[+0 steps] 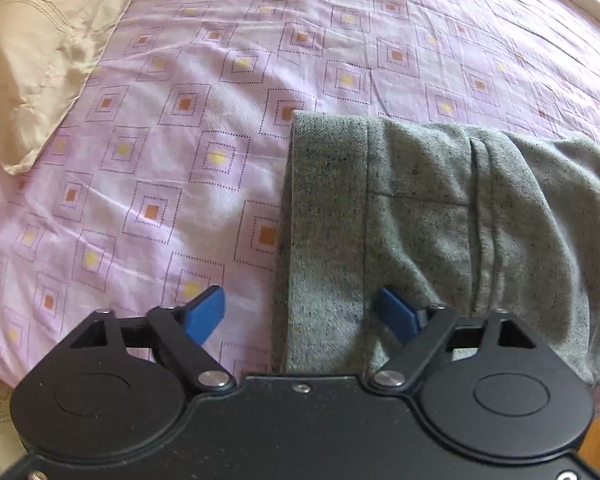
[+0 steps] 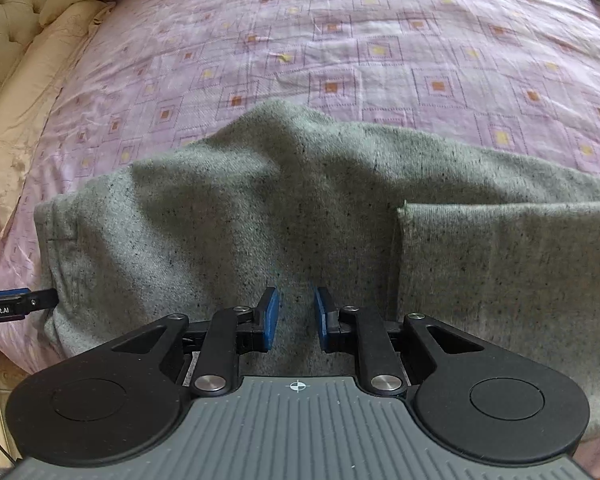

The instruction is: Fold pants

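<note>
Two grippers point down over grey pants (image 2: 260,216) lying on a pink patterned bedsheet (image 1: 180,120). Left gripper (image 1: 300,316): jaws spread wide, nothing pinched; waistband edge of pants lies between the blue pads (image 1: 206,314), the 3 o'clock pad over cloth, the 9 o'clock pad over sheet. Right gripper (image 2: 296,318): jaws narrowly apart, gap visible, cloth beneath, not clamped. Folded leg end sits at 3 o'clock in right view. Beige pillow (image 1: 32,60) at 10 o'clock.
</note>
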`<state>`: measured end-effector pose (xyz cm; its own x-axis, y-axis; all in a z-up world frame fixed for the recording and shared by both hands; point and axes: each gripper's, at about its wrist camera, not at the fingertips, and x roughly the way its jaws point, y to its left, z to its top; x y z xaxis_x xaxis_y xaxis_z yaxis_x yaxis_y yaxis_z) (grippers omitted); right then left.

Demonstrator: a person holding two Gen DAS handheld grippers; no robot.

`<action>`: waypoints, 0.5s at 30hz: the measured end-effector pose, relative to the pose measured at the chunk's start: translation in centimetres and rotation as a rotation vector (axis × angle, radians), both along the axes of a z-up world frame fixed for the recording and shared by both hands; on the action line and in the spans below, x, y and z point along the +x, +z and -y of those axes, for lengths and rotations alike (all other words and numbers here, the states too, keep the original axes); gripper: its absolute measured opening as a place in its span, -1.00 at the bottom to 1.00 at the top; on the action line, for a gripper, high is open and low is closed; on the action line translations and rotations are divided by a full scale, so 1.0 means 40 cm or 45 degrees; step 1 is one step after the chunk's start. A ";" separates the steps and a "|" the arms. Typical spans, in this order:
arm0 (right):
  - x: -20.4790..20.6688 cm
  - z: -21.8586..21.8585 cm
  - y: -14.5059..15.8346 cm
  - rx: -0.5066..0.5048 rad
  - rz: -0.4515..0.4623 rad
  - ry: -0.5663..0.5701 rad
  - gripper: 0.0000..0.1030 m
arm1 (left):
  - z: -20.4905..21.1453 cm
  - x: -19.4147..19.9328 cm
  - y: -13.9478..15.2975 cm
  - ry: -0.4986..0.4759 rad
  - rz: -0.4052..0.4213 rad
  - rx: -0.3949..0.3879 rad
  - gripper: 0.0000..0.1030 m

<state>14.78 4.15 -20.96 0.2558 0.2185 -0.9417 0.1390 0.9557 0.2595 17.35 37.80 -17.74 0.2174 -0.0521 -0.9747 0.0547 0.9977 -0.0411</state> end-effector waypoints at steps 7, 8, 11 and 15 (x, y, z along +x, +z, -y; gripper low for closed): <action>-0.049 -0.014 -0.008 -0.007 -0.032 -0.059 -0.62 | -0.017 0.015 -0.028 -0.060 -0.004 -0.130 0.97; -0.051 -0.016 -0.007 -0.011 -0.033 -0.062 -0.62 | -0.019 0.019 -0.036 -0.050 -0.013 -0.151 0.98; -0.050 -0.019 -0.007 -0.014 -0.039 -0.080 -0.62 | -0.015 0.031 -0.052 -0.014 -0.011 -0.175 1.00; -0.054 -0.022 -0.007 -0.011 -0.044 -0.095 -0.62 | 0.020 0.040 -0.057 -0.003 -0.008 -0.122 1.00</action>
<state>12.60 5.01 -21.25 0.2384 0.1917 -0.9521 0.2188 0.9445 0.2449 18.97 36.99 -20.00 0.2110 -0.1454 -0.9666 0.0562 0.9890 -0.1365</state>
